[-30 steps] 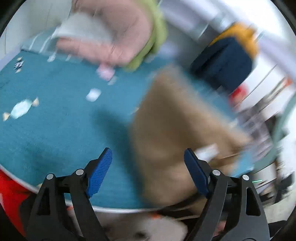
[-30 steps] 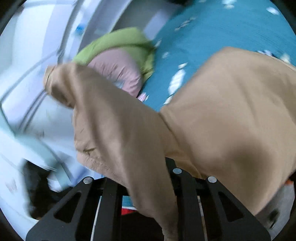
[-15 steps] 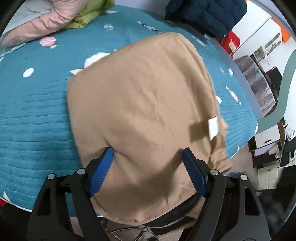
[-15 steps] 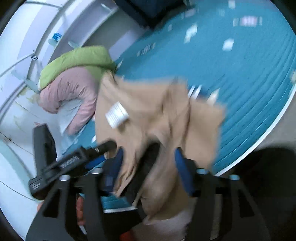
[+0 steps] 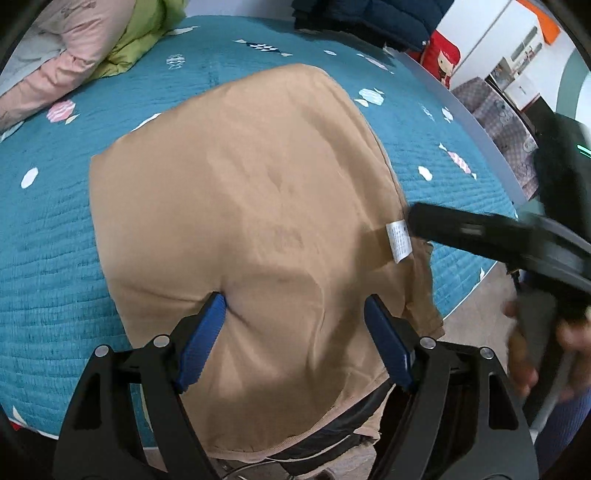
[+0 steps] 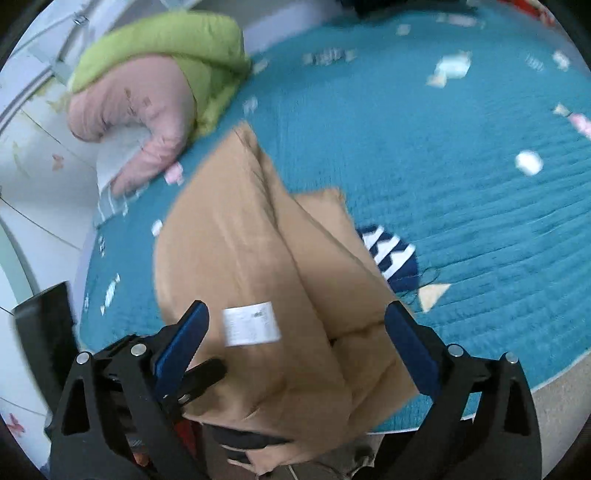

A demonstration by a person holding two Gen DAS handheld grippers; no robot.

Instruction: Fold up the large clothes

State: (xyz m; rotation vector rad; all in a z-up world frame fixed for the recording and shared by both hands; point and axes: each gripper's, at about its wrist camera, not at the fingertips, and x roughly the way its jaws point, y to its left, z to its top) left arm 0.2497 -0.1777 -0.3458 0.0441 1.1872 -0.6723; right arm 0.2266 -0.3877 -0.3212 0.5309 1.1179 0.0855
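In the left wrist view, the large tan cloth garment point(image 5: 251, 206) fills the middle of the frame. It lies spread on the teal quilted bedspread point(image 5: 48, 258), and its near end hangs over the bed's edge at the bottom of the frame. A white care label point(image 5: 399, 242) sits on its right side. The left tongs point(image 5: 295, 343) stand spread at the bottom centre, with the blue pads over the cloth and nothing pinched between them; the left pad looks to touch the fabric beside a small crease. From the right edge, a black blurred part of the other tool reaches in towards the label, though whether it touches is unclear.

In the right wrist view, the same tan garment point(image 6: 258, 280) runs from the centre down to the bottom of the frame, with a long fold ridge along its middle. The label point(image 6: 251, 323) lies just inside the left blue pad. The right tongs point(image 6: 295, 347) are spread wide over the cloth and grip nothing.

A pink padded jacket point(image 6: 140, 107) and a lime green padded jacket point(image 6: 166, 40) lie piled together in the upper left of that frame, apart from the tan garment. A dark navy jacket point(image 5: 365, 18) lies at the top of the left wrist frame.
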